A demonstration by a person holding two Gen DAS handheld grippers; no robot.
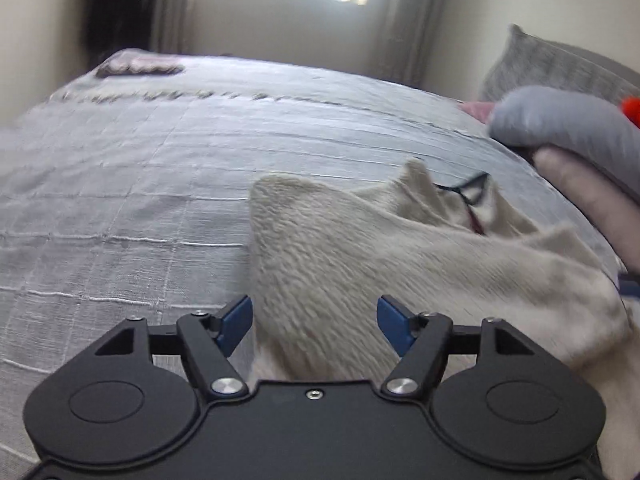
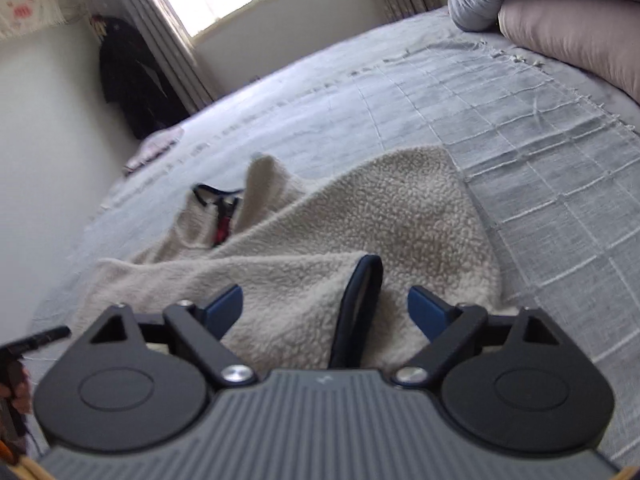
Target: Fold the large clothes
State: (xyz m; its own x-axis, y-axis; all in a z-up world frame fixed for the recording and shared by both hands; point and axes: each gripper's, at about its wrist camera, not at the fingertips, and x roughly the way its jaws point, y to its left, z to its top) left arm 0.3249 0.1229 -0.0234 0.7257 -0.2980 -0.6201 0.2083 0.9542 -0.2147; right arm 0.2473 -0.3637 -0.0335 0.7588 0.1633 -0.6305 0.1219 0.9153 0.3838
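Observation:
A cream fleece garment (image 1: 360, 248) lies rumpled on the bed, and the right wrist view shows the same fleece (image 2: 360, 208) spread in front of the gripper. Its collar (image 2: 220, 216) has dark trim and a red zip, and it points toward the far side. My left gripper (image 1: 315, 322) stands open over a raised fold of the fleece, which fills the gap between the blue fingers without being pinched. My right gripper (image 2: 326, 308) is open too. A dark-trimmed sleeve cuff (image 2: 360, 304) lies between its fingers, apart from both pads.
A grey checked bedspread (image 1: 140, 160) covers the bed (image 2: 520, 120). Rolled grey and pink bedding (image 2: 560, 32) is stacked at the right. A dark folded item (image 1: 140, 67) lies at the far corner. Dark clothes (image 2: 132, 80) hang by the curtain. A hand (image 2: 16, 392) shows at the left edge.

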